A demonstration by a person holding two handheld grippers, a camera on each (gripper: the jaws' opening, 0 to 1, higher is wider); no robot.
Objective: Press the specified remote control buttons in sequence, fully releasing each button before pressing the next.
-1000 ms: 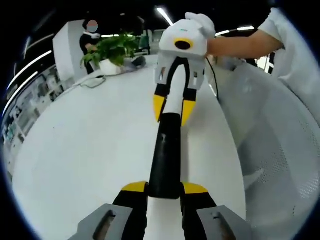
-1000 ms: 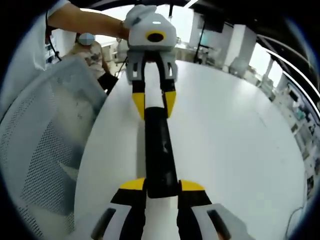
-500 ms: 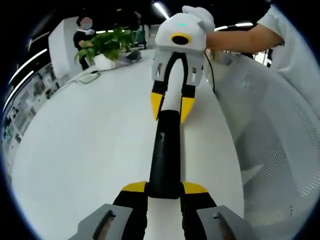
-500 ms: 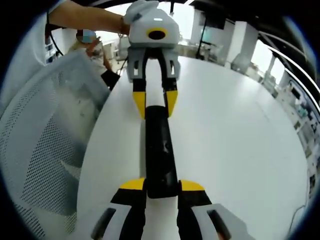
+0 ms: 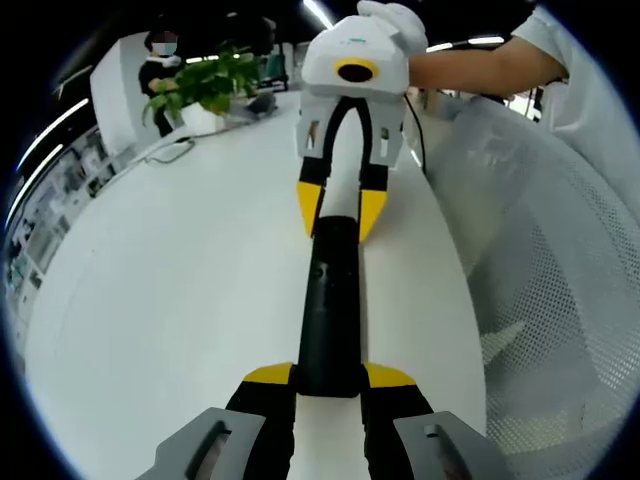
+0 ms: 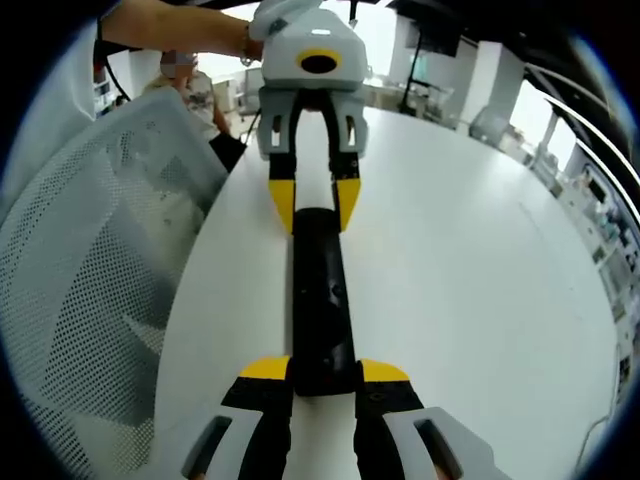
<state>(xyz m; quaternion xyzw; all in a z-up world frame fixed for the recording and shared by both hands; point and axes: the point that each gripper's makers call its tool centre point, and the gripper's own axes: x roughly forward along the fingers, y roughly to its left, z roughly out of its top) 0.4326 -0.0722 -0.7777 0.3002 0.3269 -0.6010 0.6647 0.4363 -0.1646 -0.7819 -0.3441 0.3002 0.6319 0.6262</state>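
The remote control point(image 5: 328, 305), a long, slim, glossy black bar, is being held level above the smooth white table point(image 5: 170, 300), its long axis running straight from the left gripper point(image 5: 329, 378) to the right gripper point(image 5: 340, 210). Each end is being clamped between yellow-tipped jaws closed on it, so both grippers are equally near and facing one another. Buttons cannot be made out; a white mesh chair point(image 6: 90, 270) is standing just beside the table.

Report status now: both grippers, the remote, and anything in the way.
Left gripper shut on one end of the remote. Right gripper shut on the other end. Remote held above the white table. Mesh chair alongside.
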